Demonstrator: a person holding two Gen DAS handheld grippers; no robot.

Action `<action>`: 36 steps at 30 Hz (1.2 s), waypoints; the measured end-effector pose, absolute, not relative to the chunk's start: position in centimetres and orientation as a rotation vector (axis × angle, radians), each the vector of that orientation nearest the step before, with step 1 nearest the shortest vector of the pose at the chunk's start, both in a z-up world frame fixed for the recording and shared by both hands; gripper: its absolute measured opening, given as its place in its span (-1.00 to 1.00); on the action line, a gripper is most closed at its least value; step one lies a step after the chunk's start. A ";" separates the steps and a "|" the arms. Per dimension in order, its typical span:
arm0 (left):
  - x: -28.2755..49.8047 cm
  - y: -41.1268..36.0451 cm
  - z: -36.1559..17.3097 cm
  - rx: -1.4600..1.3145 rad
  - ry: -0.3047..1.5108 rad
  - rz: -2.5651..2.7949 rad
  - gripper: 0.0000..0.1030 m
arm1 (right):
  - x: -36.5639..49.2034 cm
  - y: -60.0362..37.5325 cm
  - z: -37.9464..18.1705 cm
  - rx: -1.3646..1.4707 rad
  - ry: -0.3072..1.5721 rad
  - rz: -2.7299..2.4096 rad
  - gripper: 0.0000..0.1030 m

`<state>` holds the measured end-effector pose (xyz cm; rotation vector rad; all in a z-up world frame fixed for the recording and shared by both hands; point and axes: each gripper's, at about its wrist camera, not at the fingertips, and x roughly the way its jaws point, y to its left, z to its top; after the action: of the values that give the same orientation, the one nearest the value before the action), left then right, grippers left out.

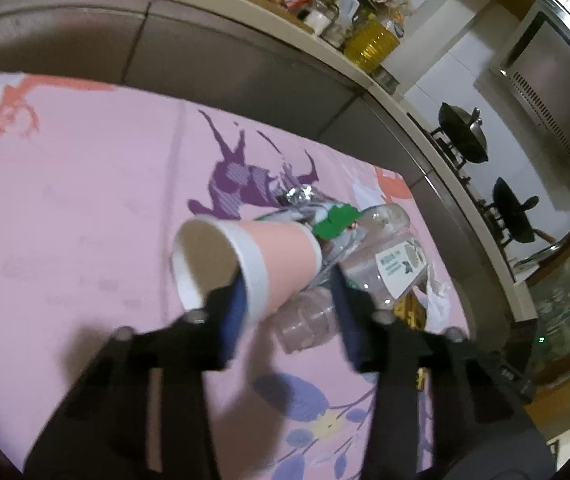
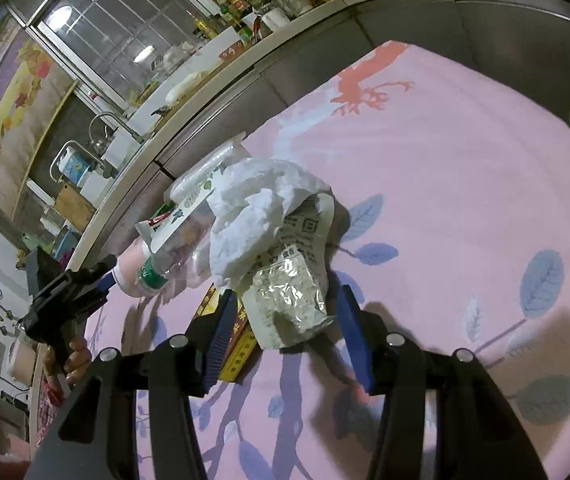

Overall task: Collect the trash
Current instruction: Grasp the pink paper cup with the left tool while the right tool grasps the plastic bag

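Observation:
A pile of trash lies on the pink floral tablecloth (image 1: 85, 200). In the left wrist view, my left gripper (image 1: 285, 284) is open around the rim end of a pink and white paper cup (image 1: 245, 256) lying on its side. Clear plastic bottles (image 1: 381, 276) and a green-capped bottle (image 1: 335, 220) lie behind it. In the right wrist view, my right gripper (image 2: 285, 312) is open around a clear crinkled snack bag (image 2: 289, 300), under crumpled white tissue (image 2: 253, 208). A yellow box (image 2: 237, 344) lies beneath. The left gripper (image 2: 85, 280) shows at the left, at the cup (image 2: 133, 268).
A grey cabinet front with a white counter edge (image 1: 245, 12) runs behind the table, crowded with oil bottles (image 1: 369, 44) and jars. Black pans (image 1: 465, 132) sit on a stove at the right. A sink and tap (image 2: 105, 128) show in the right wrist view.

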<state>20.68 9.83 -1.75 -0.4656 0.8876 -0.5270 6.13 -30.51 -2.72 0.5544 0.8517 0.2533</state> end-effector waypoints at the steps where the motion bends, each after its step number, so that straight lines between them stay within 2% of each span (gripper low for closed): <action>1: 20.7 9.7 -1.9 -0.468 0.893 -0.531 -0.68 | 6.3 -30.4 -2.9 0.557 0.856 0.260 -0.03; 2: 20.8 9.7 -2.0 -0.472 0.897 -0.535 -0.83 | 6.5 -30.3 -3.0 0.556 0.860 0.266 -0.03; 3: 20.6 9.7 -2.2 -0.482 0.898 -0.546 -0.86 | 6.5 -30.1 -3.2 0.547 0.866 0.273 -0.04; 5: 20.1 9.9 -2.2 -0.487 0.890 -0.549 -0.95 | 6.6 -29.7 -3.4 0.533 0.868 0.289 -0.36; 6: 19.6 9.9 -2.0 -0.482 0.884 -0.547 -0.96 | 6.6 -29.5 -3.5 0.527 0.877 0.301 -0.47; 8: 18.3 10.2 -1.5 -0.478 0.869 -0.543 -0.96 | 6.3 -29.1 -3.5 0.512 0.876 0.307 -0.82; 17: 10.5 11.5 1.3 -0.472 0.784 -0.567 -0.96 | 2.5 -29.2 -2.8 0.537 0.841 0.360 -1.00; 24: 5.1 9.2 2.0 -0.449 0.797 -0.652 -0.96 | -0.4 -29.6 -3.4 0.548 0.851 0.365 -1.00; 29: 4.1 5.4 0.7 -0.407 0.859 -0.726 -0.96 | -0.6 -30.4 -3.8 0.587 0.800 0.319 -1.00; 32: 4.3 3.1 -0.3 -0.398 0.900 -0.759 -0.96 | 0.2 -29.8 -3.9 0.567 0.809 0.357 -0.88; 33: 4.4 2.6 -0.6 -0.394 0.906 -0.763 -0.96 | 0.5 -29.5 -4.0 0.566 0.815 0.378 -0.70; 34: 4.4 2.2 -0.8 -0.392 0.914 -0.766 -0.96 | 0.8 -29.5 -4.1 0.582 0.818 0.393 -0.28; 35: 4.6 1.8 -1.1 -0.392 0.923 -0.770 -0.96 | 0.9 -29.6 -4.1 0.603 0.815 0.400 -0.02; 36: 4.7 1.4 -1.4 -0.390 0.933 -0.770 -0.96 | 0.9 -29.9 -4.1 0.641 0.797 0.399 0.35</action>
<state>4.68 1.39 -1.37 -0.3898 0.9335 -0.7699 0.88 -29.89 -4.14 0.6412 0.7970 0.3993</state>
